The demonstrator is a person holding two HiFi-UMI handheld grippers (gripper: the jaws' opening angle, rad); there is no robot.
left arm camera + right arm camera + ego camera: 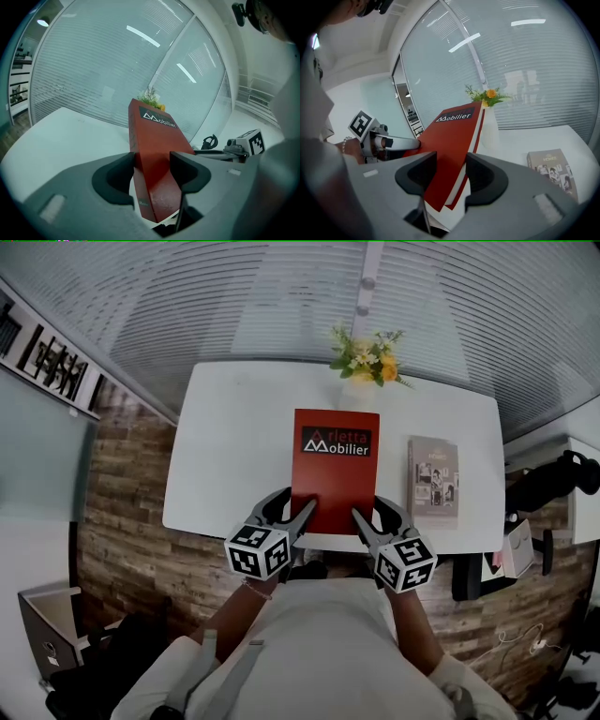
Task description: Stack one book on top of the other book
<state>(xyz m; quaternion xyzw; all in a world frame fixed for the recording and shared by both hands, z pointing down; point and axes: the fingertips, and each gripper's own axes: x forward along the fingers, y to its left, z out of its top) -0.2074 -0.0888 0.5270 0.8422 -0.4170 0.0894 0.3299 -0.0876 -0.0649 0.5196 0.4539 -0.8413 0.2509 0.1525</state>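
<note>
A white worktop [225,427] sits against a curved glass wall with blinds, a bunch of flowers [367,357] at its far edge, and here we are early in the job. The red book [335,470] lies down the middle of the worktop with its near end out over the front edge. The left gripper [292,505] has its fingers [187,171] clenched on the near left corner. The right gripper [377,514] is grasping the near right corner the same way, cover and pages caught between its two pads. Off to the right, well apart, the grey book [434,479] lies flat and untouched. So the pick-up looks secured, but nothing is stacked: the red book has yet to travel across and be set down on the grey one.
</note>
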